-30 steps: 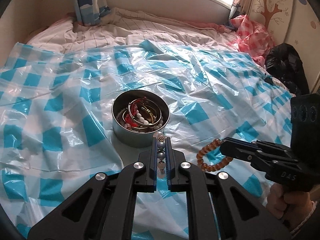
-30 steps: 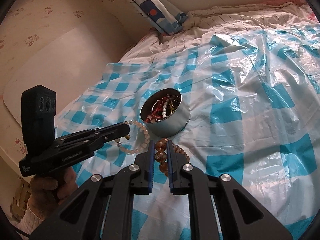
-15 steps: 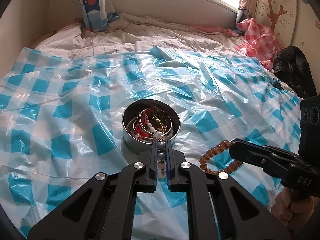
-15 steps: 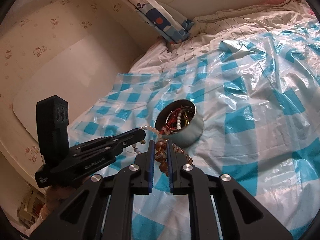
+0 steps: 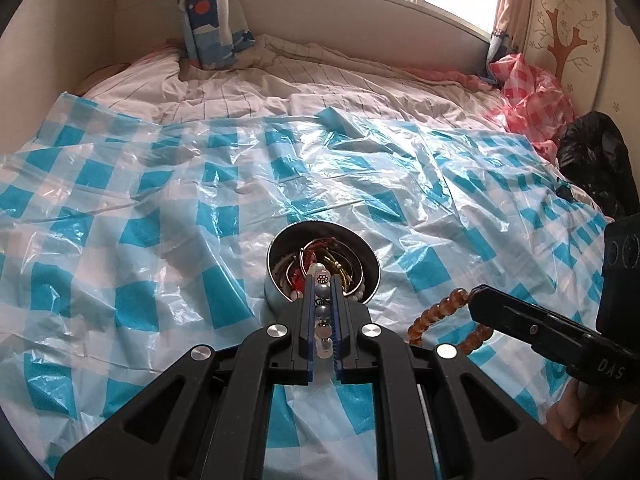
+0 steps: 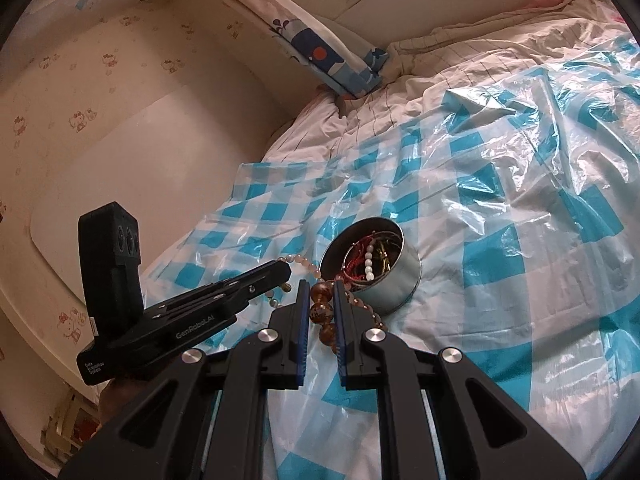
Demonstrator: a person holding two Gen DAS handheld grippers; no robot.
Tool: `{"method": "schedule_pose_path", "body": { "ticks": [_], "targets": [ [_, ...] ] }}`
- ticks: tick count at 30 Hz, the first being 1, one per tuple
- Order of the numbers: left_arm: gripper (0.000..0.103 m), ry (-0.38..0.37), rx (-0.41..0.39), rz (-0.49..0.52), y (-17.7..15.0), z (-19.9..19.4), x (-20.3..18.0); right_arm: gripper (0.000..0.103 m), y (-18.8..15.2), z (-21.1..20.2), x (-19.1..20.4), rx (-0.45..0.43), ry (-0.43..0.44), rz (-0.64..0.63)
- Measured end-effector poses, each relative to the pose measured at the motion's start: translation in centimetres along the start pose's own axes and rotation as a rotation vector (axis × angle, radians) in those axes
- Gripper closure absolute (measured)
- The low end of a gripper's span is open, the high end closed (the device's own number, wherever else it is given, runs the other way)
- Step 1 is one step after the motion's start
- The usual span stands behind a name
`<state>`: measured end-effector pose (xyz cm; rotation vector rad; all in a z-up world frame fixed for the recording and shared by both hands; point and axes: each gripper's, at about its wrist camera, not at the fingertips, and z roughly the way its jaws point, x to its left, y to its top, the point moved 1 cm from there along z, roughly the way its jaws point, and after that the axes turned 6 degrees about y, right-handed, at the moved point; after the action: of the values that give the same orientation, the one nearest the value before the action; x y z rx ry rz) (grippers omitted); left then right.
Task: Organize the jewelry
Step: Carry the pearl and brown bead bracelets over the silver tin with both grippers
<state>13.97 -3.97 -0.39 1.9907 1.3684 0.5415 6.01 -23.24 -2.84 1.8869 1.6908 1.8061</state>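
A round metal tin point(image 5: 280, 296) point(image 6: 396, 284) holding several bracelets and bangles stands on the blue-checked plastic sheet. My left gripper point(image 5: 322, 280) is shut on a pale grey and white bead bracelet point(image 5: 322, 304), hanging just in front of the tin's near rim. In the right wrist view that bracelet point(image 6: 304, 260) trails from the left gripper point(image 6: 286, 270) beside the tin. My right gripper point(image 6: 320, 286) is shut on an amber-brown bead bracelet point(image 6: 322, 314), just left of the tin. The left wrist view shows the right gripper point(image 5: 474, 298) with the amber beads point(image 5: 436, 312) looping down.
The plastic sheet point(image 5: 160, 220) covers a bed with rumpled striped bedding point(image 5: 280, 84). A blue patterned pillow point(image 5: 212, 16) leans at the head wall. A pink checked bag point(image 5: 528, 92) and a black bag point(image 5: 592, 164) lie at the right. A white board point(image 6: 120, 168) leans against the wall.
Both views have tilted up, so the tin sits lower and closer under the fingertips. The two grippers hold their bracelets as before and have drawn slightly nearer the tin.
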Motion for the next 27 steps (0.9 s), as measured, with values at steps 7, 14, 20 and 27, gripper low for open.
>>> {"method": "schedule_pose_path", "body": {
  "ticks": [7, 14, 20, 27],
  "targets": [
    [0.096, -0.02, -0.008, -0.039, 0.8, 0.3, 0.4, 0.091, 1.3, 0.7, -0.1, -0.035, 0.016, 0.011],
    [0.096, -0.053, -0.005, -0.109, 1.6, 1.0, 1.5, 0.091, 2.7, 2.3, -0.1, -0.054, 0.038, 0.013],
    [0.096, -0.089, 0.001, -0.172, 2.0, 1.7, 2.4, 0.091, 3.3, 3.4, -0.3, -0.053, 0.047, 0.019],
    [0.096, -0.127, 0.007, -0.219, 2.4, 2.5, 2.4, 0.091, 4.0, 4.0, -0.7, -0.062, 0.054, 0.027]
  ]
}}
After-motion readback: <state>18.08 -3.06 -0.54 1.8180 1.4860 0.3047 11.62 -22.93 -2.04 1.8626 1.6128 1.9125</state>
